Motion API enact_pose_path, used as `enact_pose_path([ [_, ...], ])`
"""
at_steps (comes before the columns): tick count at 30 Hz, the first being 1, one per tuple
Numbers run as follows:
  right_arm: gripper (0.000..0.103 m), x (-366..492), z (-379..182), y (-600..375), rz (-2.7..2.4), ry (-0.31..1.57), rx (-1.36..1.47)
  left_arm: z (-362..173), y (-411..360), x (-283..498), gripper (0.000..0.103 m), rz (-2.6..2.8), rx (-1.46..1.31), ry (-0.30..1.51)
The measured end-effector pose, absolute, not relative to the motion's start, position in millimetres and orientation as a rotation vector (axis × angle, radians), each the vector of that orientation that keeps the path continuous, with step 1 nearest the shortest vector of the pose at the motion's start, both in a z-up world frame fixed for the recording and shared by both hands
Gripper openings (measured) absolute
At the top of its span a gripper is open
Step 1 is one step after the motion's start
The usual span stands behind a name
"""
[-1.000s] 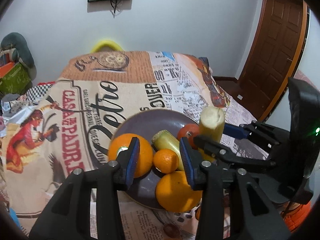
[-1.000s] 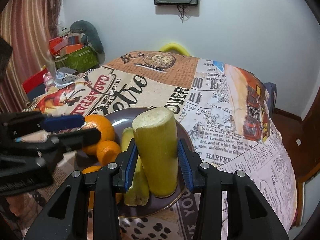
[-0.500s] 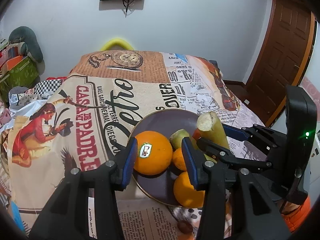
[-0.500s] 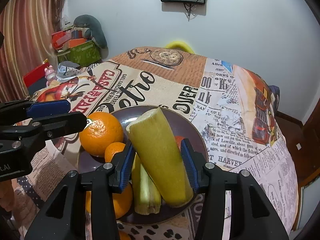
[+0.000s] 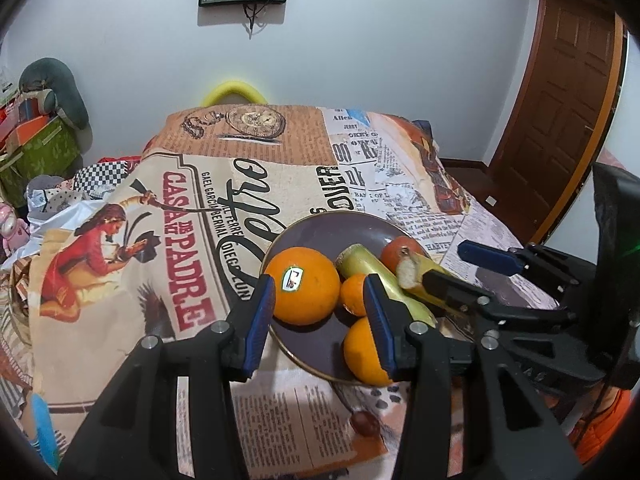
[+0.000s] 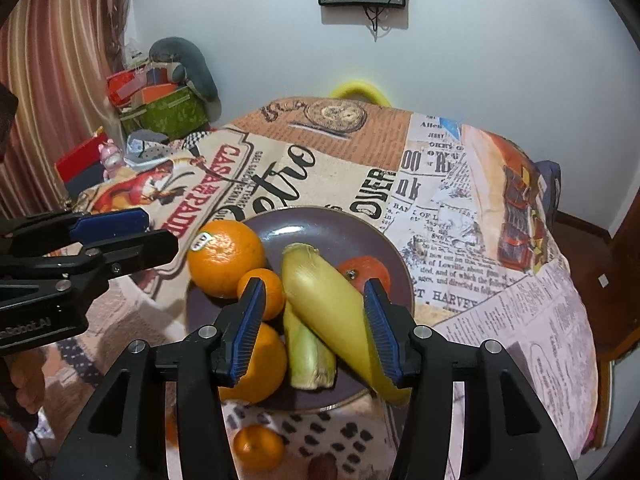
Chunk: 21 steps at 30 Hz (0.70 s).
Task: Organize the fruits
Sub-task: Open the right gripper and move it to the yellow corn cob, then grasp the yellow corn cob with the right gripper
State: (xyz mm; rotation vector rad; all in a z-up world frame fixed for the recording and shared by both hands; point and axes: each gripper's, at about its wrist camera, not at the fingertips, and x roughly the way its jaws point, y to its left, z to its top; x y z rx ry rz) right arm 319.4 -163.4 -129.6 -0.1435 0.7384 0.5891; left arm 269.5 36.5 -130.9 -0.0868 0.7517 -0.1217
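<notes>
A purple plate (image 6: 320, 232) on the printed tablecloth (image 5: 256, 152) holds a large stickered orange (image 6: 226, 258), a small orange (image 6: 264, 288), another orange (image 6: 260, 364), a red fruit (image 6: 366, 272) and a green stalk piece (image 6: 308, 356). A thick yellow stalk piece (image 6: 336, 304) lies slanted across the plate between the pads of my right gripper (image 6: 316, 332). Those jaws are opening; the piece leans on the right pad, with a gap at the left pad. My left gripper (image 5: 320, 324) is open, nothing between its pads, and the stickered orange (image 5: 302, 292) sits just beyond its tips.
A small orange (image 6: 258, 446) and a brown round thing (image 5: 364, 424) lie on the cloth in front of the plate. Boxes and clutter (image 6: 160, 96) stand at the back left, a wooden door (image 5: 560, 120) at the right, a yellow chair back (image 5: 234, 92) behind the table.
The yellow stalk piece has tipped from upright in my right gripper to lying on the plate as the jaws widened. My left gripper has drawn back from the fruit.
</notes>
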Motion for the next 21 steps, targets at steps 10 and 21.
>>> enact_pose_path([
  [10,0.048,284.7,-119.9,-196.0,0.542,0.736,-0.147,-118.8,33.5,231.4,0.049,-0.126,-0.071,0.748],
  [21,0.056,270.2,-150.9,-267.0,0.417,0.841,-0.168,-137.7,29.7,217.9,0.054,-0.131,-0.073,0.796],
])
